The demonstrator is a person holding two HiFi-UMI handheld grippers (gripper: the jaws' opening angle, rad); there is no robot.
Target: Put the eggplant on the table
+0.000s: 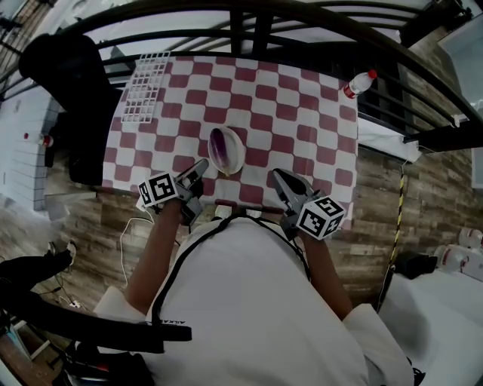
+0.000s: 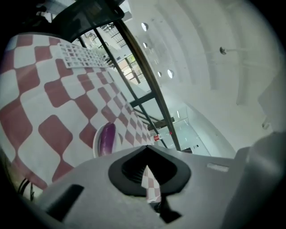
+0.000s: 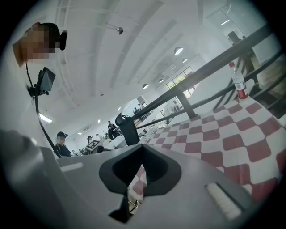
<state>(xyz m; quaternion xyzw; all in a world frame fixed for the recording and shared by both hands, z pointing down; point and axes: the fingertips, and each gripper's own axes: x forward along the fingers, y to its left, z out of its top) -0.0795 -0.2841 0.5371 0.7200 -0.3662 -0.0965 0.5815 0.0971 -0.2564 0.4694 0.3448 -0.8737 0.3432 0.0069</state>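
A purple eggplant point(image 1: 221, 148) lies in a white plate point(image 1: 237, 157) near the front edge of the table with the red and white checked cloth point(image 1: 287, 113). My left gripper point(image 1: 201, 166) hovers just left of the plate at the table's front edge, jaws shut and empty. My right gripper point(image 1: 277, 176) hangs right of the plate, also shut with nothing in it. In the left gripper view the eggplant point(image 2: 105, 137) and plate point(image 2: 95, 144) show just beyond the shut left gripper point(image 2: 146, 147). The right gripper point(image 3: 142, 146) looks across the cloth.
A white wire rack point(image 1: 147, 85) lies at the table's far left corner. A clear bottle with a red cap point(image 1: 360, 84) stands at the far right. Black railings point(image 1: 302, 22) run behind the table. A dark chair point(image 1: 72, 68) stands to the left.
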